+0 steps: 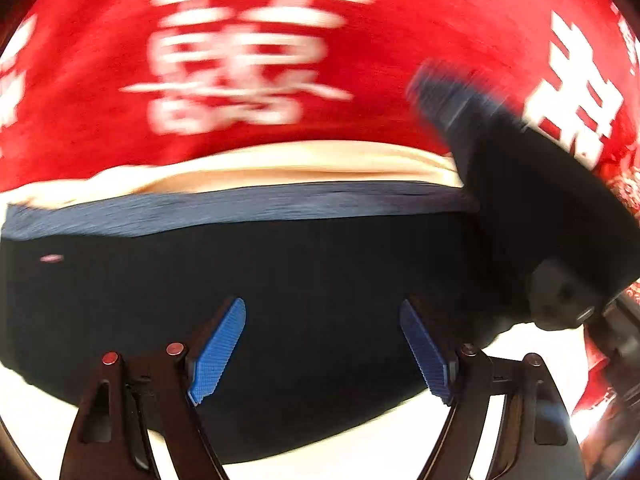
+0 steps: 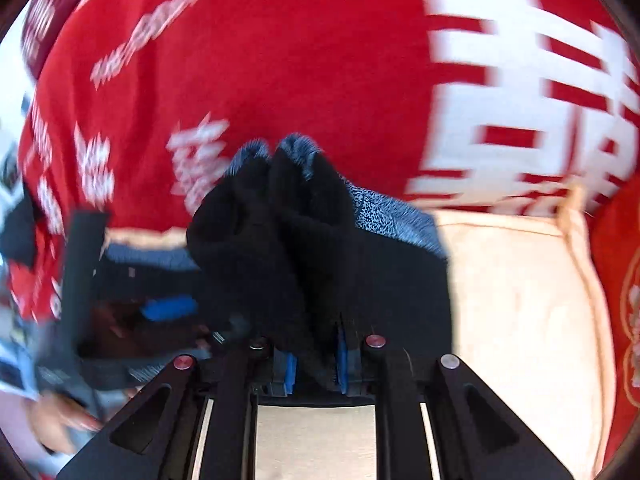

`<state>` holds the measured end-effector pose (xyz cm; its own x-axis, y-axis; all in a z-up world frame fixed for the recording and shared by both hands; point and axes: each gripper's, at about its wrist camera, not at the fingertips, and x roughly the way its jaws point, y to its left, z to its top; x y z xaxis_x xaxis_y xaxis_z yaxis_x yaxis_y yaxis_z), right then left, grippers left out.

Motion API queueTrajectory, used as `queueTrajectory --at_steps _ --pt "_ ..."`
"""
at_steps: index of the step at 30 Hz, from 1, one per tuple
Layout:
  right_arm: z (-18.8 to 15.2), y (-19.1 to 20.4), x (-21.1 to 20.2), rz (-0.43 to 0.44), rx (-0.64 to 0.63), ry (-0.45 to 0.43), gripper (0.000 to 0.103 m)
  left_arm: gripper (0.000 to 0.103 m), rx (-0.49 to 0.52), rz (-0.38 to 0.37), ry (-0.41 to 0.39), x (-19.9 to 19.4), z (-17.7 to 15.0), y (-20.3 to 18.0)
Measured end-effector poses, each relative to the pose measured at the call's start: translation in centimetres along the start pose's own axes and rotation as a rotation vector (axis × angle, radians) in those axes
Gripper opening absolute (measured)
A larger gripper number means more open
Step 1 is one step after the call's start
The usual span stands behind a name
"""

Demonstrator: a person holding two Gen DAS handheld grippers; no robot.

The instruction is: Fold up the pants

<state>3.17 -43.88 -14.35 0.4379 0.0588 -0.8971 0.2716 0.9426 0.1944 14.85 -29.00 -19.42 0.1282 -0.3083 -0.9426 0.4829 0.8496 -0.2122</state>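
Right tool (image 2: 314, 364) is clamped on a bunched end of the dark pants (image 1: 280, 280); left tool (image 1: 322, 344) hangs released above them. I'd carry that end over evenly and line up the edges before letting go.

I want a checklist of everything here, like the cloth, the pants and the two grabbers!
Surface: red cloth with white characters; a cream cloth lies over it.
Job's things: dark pants with a blue-grey band along one edge, lying across the cream cloth; one bunched part is lifted.
Clutter: nothing seen.
Grippers: left gripper open above the pants, holding nothing; right gripper shut on the bunched pants fabric.
Cables: nothing seen.
Surroundings: blurred; a hand shows at the right wrist view's lower left.
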Motion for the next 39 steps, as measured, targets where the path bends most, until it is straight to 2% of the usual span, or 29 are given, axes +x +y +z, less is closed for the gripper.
queueTrajectory --at_steps 2,4,6,7,8,11,13,15,16,19,21,25,26,27,28,29,31,32,35,39 --pt "-1.1 3.1 2.7 -0.016 -0.042 0.043 0.020 0.081 -0.023 0.038 0.001 -0.5 -0.4 3.6" --pt "-2.7 6.5 6.4 -0.090 -0.109 0.120 0.024 0.081 -0.057 0.069 0.010 -0.7 -0.9 7.1" --pt "-4.4 9.5 8.7 -0.243 -0.217 0.132 0.027 0.081 -0.085 0.089 0.021 -0.8 -1.3 10.0" --pt "-4.7 10.4 8.7 -0.270 -0.251 0.123 0.036 0.081 -0.092 0.097 0.021 -1.0 -1.8 10.5" --pt "-4.8 11.0 8.3 -0.265 -0.268 0.119 0.050 0.081 -0.096 0.100 0.019 -1.5 -2.1 11.1" --pt "-5.2 11.6 4.8 -0.162 -0.261 0.079 0.062 0.081 -0.087 0.070 0.014 -2.4 -1.9 11.9" --pt "-5.7 10.0 1.8 -0.087 -0.212 0.062 0.062 0.081 -0.071 0.000 0.020 -3.7 -0.5 10.6" --pt "-5.9 7.4 0.0 -0.026 -0.118 0.081 0.062 0.081 -0.049 -0.088 0.034 -3.5 0.4 7.8" --pt "-5.8 6.3 -0.5 -0.016 -0.079 0.095 0.062 0.081 -0.034 -0.128 0.042 -2.4 0.7 5.3" --pt "-6.3 2.2 -1.5 -0.010 0.033 0.128 0.062 0.081 0.018 -0.239 0.071 -1.6 1.2 1.2" --pt "-6.9 0.3 -1.9 -0.005 0.099 0.143 0.062 0.081 0.044 -0.250 0.091 -0.4 1.5 -1.2" --pt "-8.2 -1.7 -2.0 0.030 0.200 0.156 0.061 0.079 0.049 -0.248 0.129 1.2 0.9 -3.2" --pt "-8.5 -2.1 -2.1 0.042 0.220 0.158 0.057 0.061 0.045 -0.260 0.146 1.7 0.8 -3.3" --pt "-8.9 -2.6 -1.9 0.061 0.247 0.165 0.053 0.030 0.053 -0.266 0.162 2.8 1.1 -3.6" --pt "-9.1 -2.9 -1.8 0.075 0.268 0.175 0.046 0.018 0.058 -0.279 0.189 3.2 1.0 -3.9" --pt "-9.5 -3.2 -2.0 0.084 0.281 0.178 0.040 0.015 0.051 -0.289 0.210 3.4 0.9 -3.9" --pt "-9.8 -3.6 -2.3 0.097 0.301 0.185 0.035 0.015 0.072 -0.262 0.206 2.8 0.8 -3.9" --pt "-9.8 -3.7 -2.5 0.095 0.298 0.184 0.035 0.011 0.105 -0.231 0.201 2.3 0.5 -3.5" --pt "-10.0 -4.0 -3.0 0.100 0.287 0.185 0.035 0.011 0.155 -0.159 0.215 2.6 -0.7 -2.4" --pt "-9.8 -4.8 -2.3 0.093 0.282 0.198 0.035 0.011 0.088 -0.193 0.203 3.1 -1.4 -1.4"
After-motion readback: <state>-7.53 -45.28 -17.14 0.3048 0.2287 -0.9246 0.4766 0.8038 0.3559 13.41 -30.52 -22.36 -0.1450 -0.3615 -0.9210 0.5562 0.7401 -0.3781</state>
